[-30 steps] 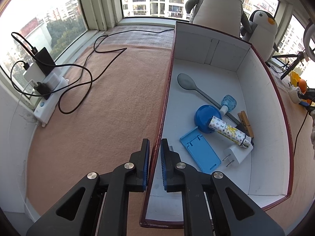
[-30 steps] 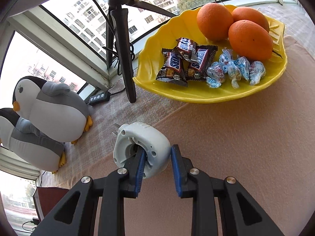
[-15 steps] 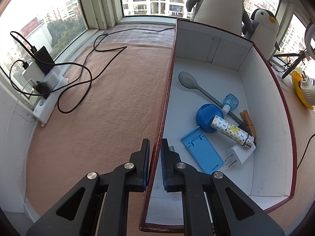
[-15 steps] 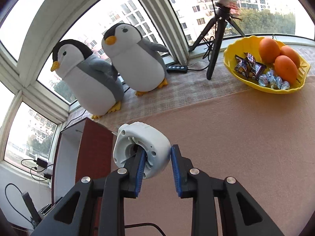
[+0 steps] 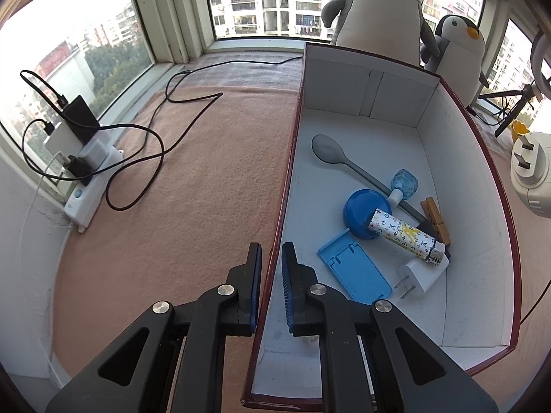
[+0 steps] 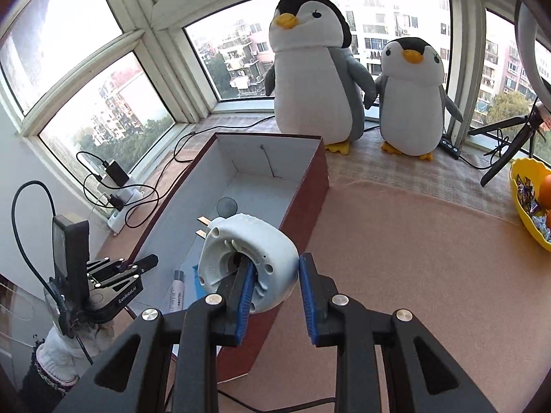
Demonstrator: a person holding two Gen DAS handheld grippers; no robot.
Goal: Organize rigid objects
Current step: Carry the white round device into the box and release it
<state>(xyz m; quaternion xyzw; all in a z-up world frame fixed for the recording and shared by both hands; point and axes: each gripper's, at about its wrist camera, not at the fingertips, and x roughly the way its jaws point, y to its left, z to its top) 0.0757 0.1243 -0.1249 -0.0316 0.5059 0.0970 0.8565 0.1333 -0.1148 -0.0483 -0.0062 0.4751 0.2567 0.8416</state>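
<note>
A bay of windows (image 6: 113, 103) showing apartment blocks encloses a table (image 5: 179, 186) covered in pink-beige cloth. Two plush penguins (image 6: 316, 79) stand on the sill along the table's far edge. A long box (image 5: 385, 110), dark red outside and white inside, lies on the table, reaching back towards the far edge. At the left edge a white power strip (image 5: 89, 179) with chargers and looping black cables sits against the window. A yellow bowl (image 6: 523, 206) of oranges and sweets rests at the right edge beside a black tripod (image 6: 506, 144).

Inside the box lie a grey spoon (image 5: 330, 151), a blue round lid (image 5: 361, 213), a blue phone stand (image 5: 354, 272), a patterned lighter (image 5: 403, 234), a white charger (image 5: 420, 275) and a wooden clothespin (image 5: 435, 218).

The left tongs (image 5: 271, 268) are clenched on the box's left wall near its near end, one pad on each side. The right tongs (image 6: 275, 275) grasp a white round plug adapter (image 6: 251, 254), one finger inside its hollow, holding it above the box's near right wall.
</note>
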